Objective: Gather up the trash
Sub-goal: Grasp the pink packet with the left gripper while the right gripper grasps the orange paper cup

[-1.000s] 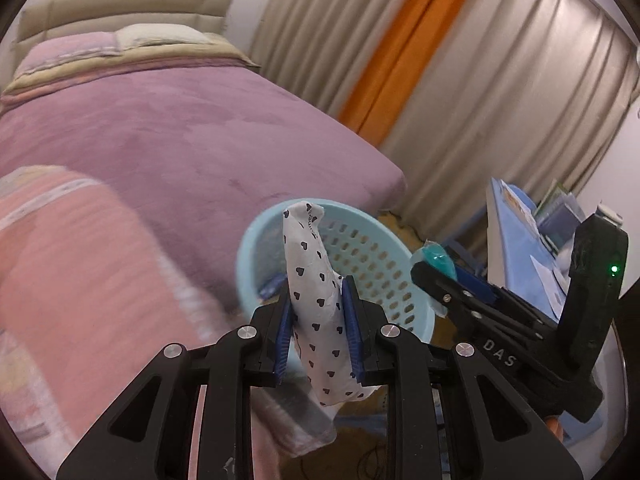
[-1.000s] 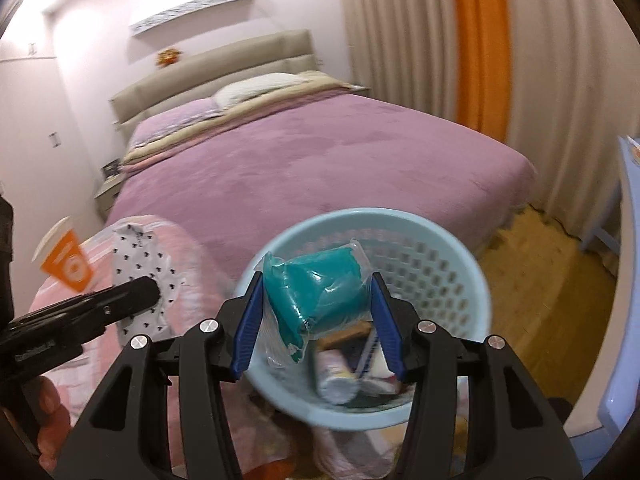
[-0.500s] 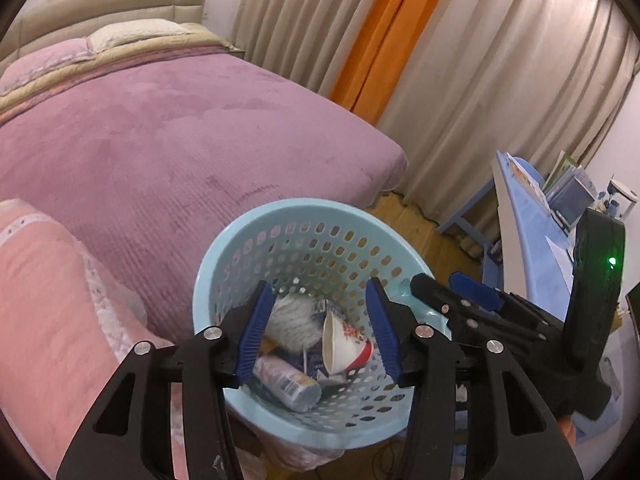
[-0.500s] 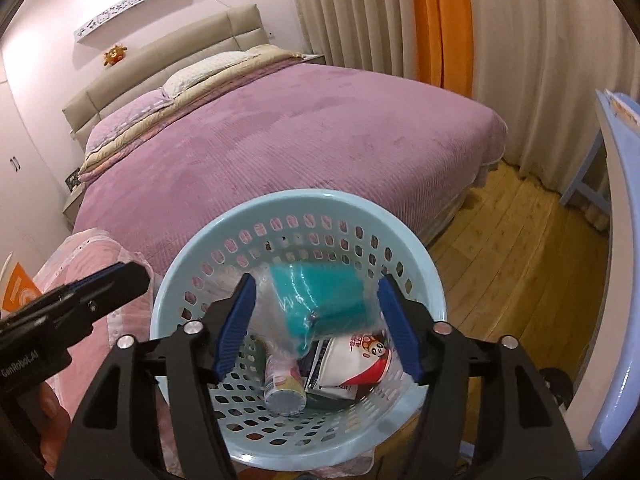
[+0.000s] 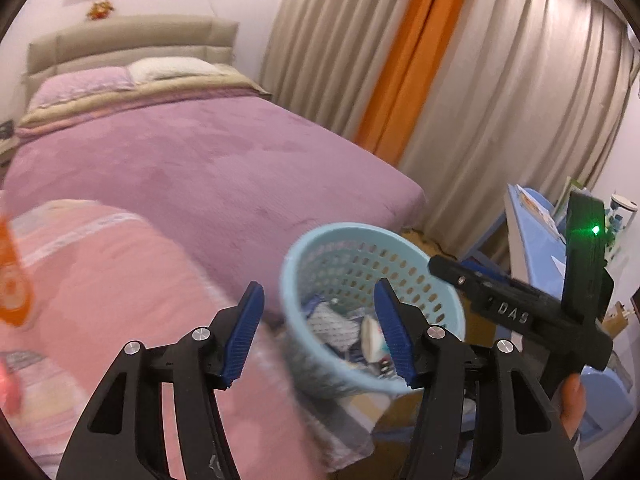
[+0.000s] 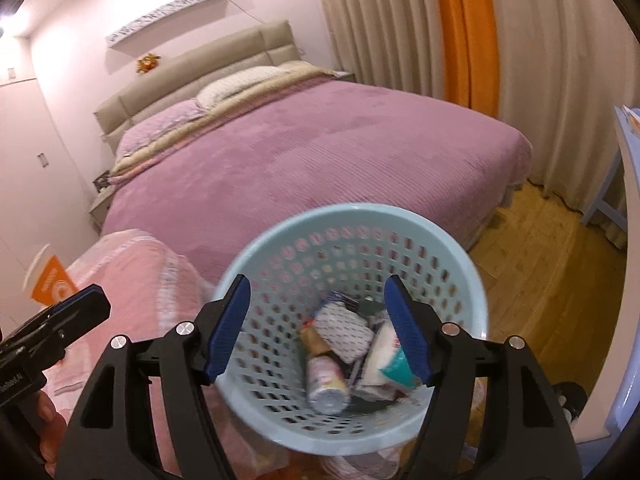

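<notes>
A light blue perforated basket [image 5: 320, 240] [image 6: 280, 236] stands beside the bed and holds trash: a white cloth with dark hearts [image 6: 344, 330] [image 5: 330, 322], a small bottle [image 6: 326, 378], a paper cup [image 6: 386, 364] and a teal packet [image 6: 400, 366]. My left gripper [image 5: 320, 334] is open and empty, left of and above the basket. My right gripper [image 6: 318, 330] is open and empty, right above the basket. The right gripper also shows in the left wrist view [image 5: 500, 304], and the left one in the right wrist view [image 6: 60, 320].
A pink folded blanket [image 5: 104, 280] [image 6: 132, 276] lies left of the basket. An orange and white cup [image 5: 8, 280] [image 6: 48, 280] stands at the far left. The purple bed [image 6: 304, 156] is behind. A blue table [image 5: 536, 236] stands at right, by the curtains.
Both grippers opened. The heart cloth fell from the left gripper and the teal packet from the right gripper into the basket. The left gripper has since swung left, away from the basket.
</notes>
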The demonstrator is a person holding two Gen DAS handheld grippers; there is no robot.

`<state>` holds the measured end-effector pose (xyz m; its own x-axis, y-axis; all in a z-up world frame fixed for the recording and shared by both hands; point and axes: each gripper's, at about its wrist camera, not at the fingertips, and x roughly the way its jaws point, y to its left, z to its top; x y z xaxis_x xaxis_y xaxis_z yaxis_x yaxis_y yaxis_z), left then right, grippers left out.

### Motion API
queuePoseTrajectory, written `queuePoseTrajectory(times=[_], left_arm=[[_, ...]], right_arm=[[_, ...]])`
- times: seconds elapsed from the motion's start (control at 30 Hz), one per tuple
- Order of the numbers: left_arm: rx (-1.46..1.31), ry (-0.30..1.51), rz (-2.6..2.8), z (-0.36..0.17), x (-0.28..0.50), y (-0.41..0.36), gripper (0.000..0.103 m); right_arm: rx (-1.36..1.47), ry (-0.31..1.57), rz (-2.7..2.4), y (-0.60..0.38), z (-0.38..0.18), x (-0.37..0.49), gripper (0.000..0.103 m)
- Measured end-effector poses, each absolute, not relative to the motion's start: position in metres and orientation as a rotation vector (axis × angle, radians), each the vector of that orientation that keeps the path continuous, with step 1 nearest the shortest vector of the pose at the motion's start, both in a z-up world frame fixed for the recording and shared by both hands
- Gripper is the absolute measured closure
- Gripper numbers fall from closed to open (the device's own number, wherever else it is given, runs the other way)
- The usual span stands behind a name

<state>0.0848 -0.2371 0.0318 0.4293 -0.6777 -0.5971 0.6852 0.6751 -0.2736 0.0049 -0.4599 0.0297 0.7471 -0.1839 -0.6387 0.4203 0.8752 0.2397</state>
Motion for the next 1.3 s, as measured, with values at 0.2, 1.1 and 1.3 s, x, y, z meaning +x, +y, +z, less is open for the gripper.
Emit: queuePoseTrajectory(times=[0.2,1.1,1.3], left_arm=[[-0.036,0.670,-0.706,0.049,0.079,-0.150,0.040],[-0.009,0.878,-0.337,-0.040,0.172,0.019,0.042],[-0.038,0.835,-0.316,-0.037,0.166,0.031,0.051]], right_arm=[[0.334,0.617,-0.230,-0.410,0.049,0.020,0.037],[0.065,0.655,0.168,-0.157,0.076,0.160,0.037],[0.123,0.655,0.196,-0.135,0.085,0.198,0.037]])
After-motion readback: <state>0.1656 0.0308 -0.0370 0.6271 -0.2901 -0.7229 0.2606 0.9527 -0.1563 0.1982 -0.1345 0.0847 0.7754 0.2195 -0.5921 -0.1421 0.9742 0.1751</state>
